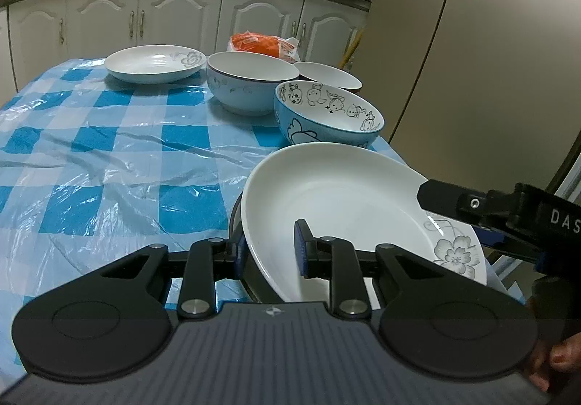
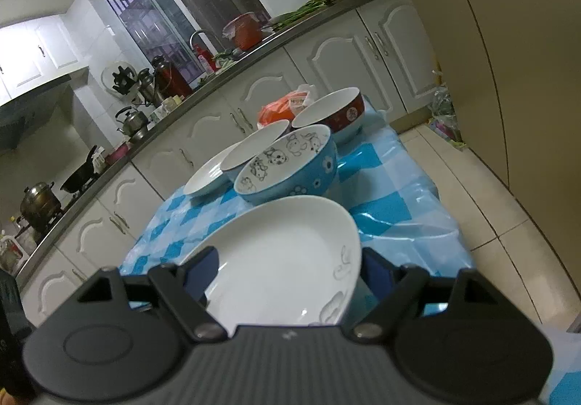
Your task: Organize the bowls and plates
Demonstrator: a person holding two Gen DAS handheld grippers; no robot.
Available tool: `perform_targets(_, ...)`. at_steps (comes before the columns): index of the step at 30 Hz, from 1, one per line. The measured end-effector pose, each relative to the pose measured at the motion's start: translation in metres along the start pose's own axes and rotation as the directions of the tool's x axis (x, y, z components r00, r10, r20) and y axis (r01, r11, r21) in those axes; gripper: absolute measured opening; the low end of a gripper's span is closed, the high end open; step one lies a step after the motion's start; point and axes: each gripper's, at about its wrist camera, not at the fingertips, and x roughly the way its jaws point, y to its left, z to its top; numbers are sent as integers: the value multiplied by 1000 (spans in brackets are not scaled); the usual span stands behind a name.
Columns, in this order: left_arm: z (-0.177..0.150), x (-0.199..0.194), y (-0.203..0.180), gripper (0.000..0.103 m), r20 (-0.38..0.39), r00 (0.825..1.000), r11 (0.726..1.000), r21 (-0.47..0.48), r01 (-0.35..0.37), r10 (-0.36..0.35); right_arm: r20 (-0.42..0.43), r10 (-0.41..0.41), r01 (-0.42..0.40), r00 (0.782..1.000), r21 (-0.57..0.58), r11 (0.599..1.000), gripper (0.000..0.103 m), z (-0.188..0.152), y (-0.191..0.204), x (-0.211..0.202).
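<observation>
Grips the flower-trimmed white plate [image 1: 326, 194] with the left gripper [image 1: 269, 250]: one pad outside the near rim, the other inside the well, closed on the edge. Holds that plate tilted at the near right corner of the checked tablecloth [image 1: 109, 150], above something dark-rimmed that cannot be made out. Straddles the plate's opposite edge with the right gripper [image 2: 287, 270], fingers spread wide above and below the rim and apparently not pressing on it. Looks like an early stage of the job: no stack visible anywhere. Leaves a second flowered plate [image 1: 154, 63] alone at the far left of the table, well apart from the one in hand. Leaves three bowls standing separately along the right side: a plain white bowl [image 1: 250, 85], a blue cartoon bowl [image 1: 326, 114] just beyond the held plate, and a red-sided bowl [image 2: 334, 114] at the far end, beside an orange bag [image 1: 261, 43]. Probably calls for bringing the two plates together and nesting the bowls, none of it done yet.
</observation>
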Motion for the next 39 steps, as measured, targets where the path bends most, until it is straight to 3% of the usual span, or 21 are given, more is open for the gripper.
perform_targets(3, 0, -2, 3, 32, 1, 1000, 1000, -14, 6, -6, -6, 11, -11, 1000, 2, 1000, 85, 0, -1, 0)
perform_targets(18, -3, -13, 14, 36, 6, 997, 997, -32, 72, -71, -25, -31, 29, 999, -69, 997, 89, -3, 11, 9)
perform_targets(19, -3, -13, 15, 39, 6, 997, 996, -35, 81, -81, -25, -37, 35, 999, -80, 996, 89, -3, 13, 9)
perform_targets(21, -2, -14, 16, 82, 2, 998, 998, -26, 58, -58, -26, -52, 49, 998, -103, 993, 90, -5, 15, 11)
perform_targets(22, -2, -15, 18, 93, 8, 999, 999, -23, 36, -36, -30, -57, 54, 998, -106, 993, 90, -5, 16, 12)
perform_targets(24, -2, -16, 25, 89, -2, 999, 998, -33, 48, -48, -36, -67, 62, 997, -106, 992, 91, -6, 17, 14)
perform_targets(29, -2, -22, 52, 100, -21, 999, 997, -72, 41, -42, 6, -138, 137, 990, -114, 984, 98, 1, 23, 8)
perform_targets(33, 3, -29, 80, 103, -25, 999, 993, -112, 33, -36, 65, -154, 161, 986, -131, 978, 102, 13, 35, 0)
perform_targets(37, 13, -33, 109, 103, -41, 999, 987, -158, 14, -21, 13, -121, 121, 993, -169, 978, 102, 27, 57, 12)
perform_targets(39, 20, -38, 123, 103, -10, 1000, 983, -184, 2, -4, -33, -104, 95, 994, -207, 974, 102, 34, 73, 23)
